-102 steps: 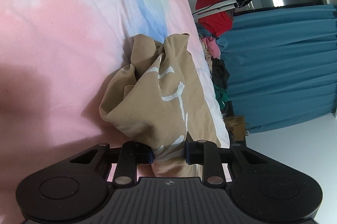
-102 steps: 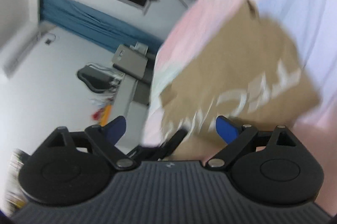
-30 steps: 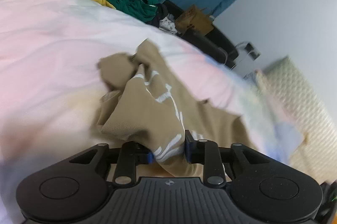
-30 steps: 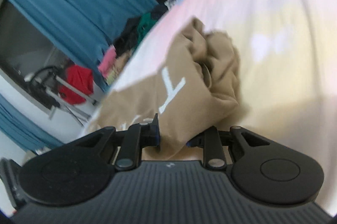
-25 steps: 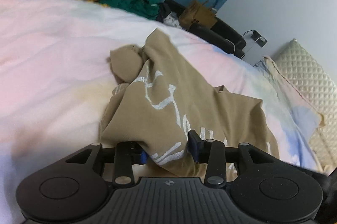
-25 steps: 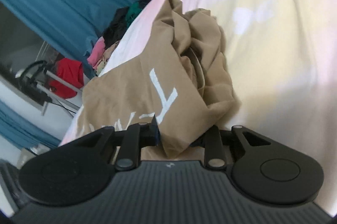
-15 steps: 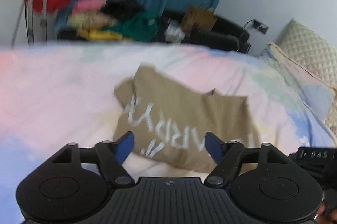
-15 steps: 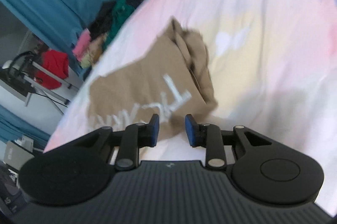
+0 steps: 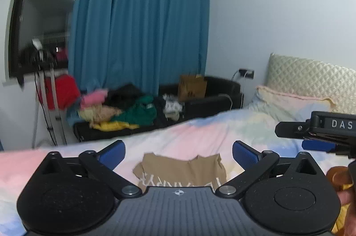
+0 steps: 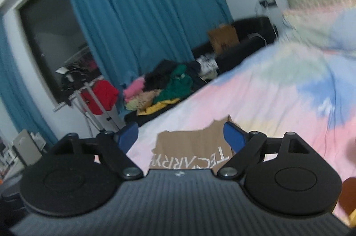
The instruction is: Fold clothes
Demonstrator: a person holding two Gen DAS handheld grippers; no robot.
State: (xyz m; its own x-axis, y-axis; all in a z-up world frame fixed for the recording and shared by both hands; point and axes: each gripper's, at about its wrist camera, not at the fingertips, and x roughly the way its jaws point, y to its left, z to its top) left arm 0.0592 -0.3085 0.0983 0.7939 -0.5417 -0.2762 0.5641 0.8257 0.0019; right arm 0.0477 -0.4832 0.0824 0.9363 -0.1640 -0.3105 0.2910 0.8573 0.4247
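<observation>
Tan cotton-looking tee (image 9: 180,171) lies flat on the pastel tie-dye bedspread (image 9: 195,136), white lettering face up, near the foot of the bed and just ahead of both grippers. Left gripper (image 9: 178,152) is wide open w/ nothing between its blue pads; right gripper (image 10: 181,138) is likewise spread wide and empty, both held above the shirt, not touching it.

Handling, as a judgement: light, limp knit, no stiffness, so it'll sag and bunch wherever it isn't supported; not fragile, not slippery against the rubbery pads. Best pinch is at a hem or corner, one gripper per side, thru a single layer if poss. Far edge looks ragged, prob. a bunched sleeve or collar, though blur in the right wrist view makes that hard to confirm. Bedspread is soft too, so it's easy to nip it along w/ the shirt.
</observation>
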